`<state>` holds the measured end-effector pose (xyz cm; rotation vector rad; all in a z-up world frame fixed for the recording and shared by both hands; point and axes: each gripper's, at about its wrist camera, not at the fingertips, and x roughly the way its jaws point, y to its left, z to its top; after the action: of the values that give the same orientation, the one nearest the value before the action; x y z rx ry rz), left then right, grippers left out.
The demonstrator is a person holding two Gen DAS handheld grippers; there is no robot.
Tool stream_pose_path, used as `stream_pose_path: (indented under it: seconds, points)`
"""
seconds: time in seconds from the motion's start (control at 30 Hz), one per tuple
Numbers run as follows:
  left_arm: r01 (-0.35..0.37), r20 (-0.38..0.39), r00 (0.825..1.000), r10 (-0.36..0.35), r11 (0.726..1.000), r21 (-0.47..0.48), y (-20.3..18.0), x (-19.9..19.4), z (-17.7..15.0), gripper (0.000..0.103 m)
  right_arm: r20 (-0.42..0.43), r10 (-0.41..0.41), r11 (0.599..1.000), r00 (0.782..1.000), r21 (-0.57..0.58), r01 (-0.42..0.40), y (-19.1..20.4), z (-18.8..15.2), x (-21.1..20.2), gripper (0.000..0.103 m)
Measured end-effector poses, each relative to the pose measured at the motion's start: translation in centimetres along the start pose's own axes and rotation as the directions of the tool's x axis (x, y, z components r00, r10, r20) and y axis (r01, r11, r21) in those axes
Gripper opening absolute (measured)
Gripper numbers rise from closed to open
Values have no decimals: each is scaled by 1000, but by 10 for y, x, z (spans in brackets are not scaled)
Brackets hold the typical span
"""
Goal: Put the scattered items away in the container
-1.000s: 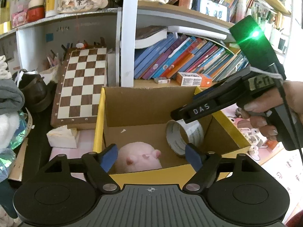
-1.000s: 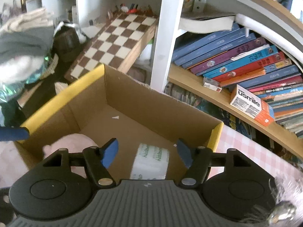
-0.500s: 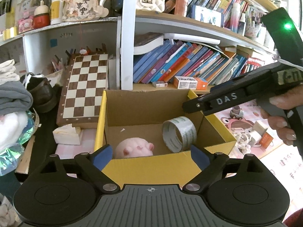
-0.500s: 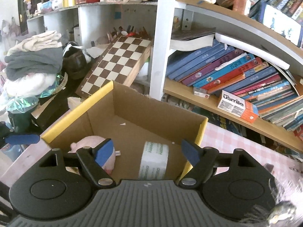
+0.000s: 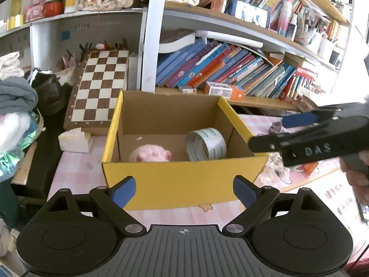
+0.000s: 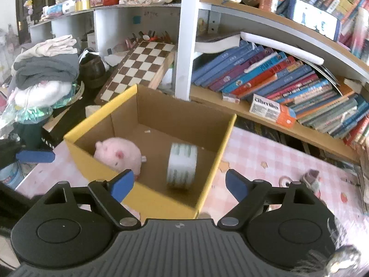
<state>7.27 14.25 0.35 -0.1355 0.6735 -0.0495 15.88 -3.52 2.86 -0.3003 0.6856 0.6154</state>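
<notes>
An open cardboard box with yellow outer walls (image 5: 184, 180) (image 6: 221, 143) stands on the pink checked tablecloth. Inside it lie a pink plush pig (image 5: 151, 154) (image 6: 120, 153) and a roll of clear tape (image 5: 206, 142) (image 6: 182, 165) standing on its edge. My left gripper (image 5: 184, 190) hangs open in front of the box's near wall, nothing between its fingers. My right gripper (image 6: 178, 183) is above the box's near corner, its jaws opening with nothing gripped; in the left wrist view it appears at the right (image 5: 297, 120), held by a hand.
A chessboard (image 5: 101, 85) leans behind the box beside a white shelf post (image 5: 150, 37). Slanted books (image 6: 276, 78) fill the low shelf. Folded clothes (image 6: 46, 69) pile at the left. Small trinkets (image 6: 309, 177) lie on the cloth right of the box. A tissue pack (image 5: 73, 139) sits at the left.
Both grippers have drawn back from the box and opened wider. The tape roll, earlier between the right gripper's fingers, now stands free in the box. The pig stays put.
</notes>
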Motion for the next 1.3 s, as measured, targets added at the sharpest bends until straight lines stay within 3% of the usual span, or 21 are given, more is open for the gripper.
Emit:
stream_pose_path:
  seconds: [0.37,0.7,0.9,1.3]
  points:
    - [-13,-47,999,16,998,65,-14,-2,-16,93,-25,-72,995,997,61,73,2,-55,-22,91]
    - [-7,-83,996,12,998,62,-17,-4,-25,93,-51,-130,986,990,103,134,11,-91,-29,94]
    - [-12,-107,994,15,1000,28,-15,-4,-33,93,-73,-163,977,984,125,172,17,-105,-31,96]
    - [34,-151,988,-22,996,78,-30,0,-43,93,-112,-173,971,978,146,189,20,-115,-37,97]
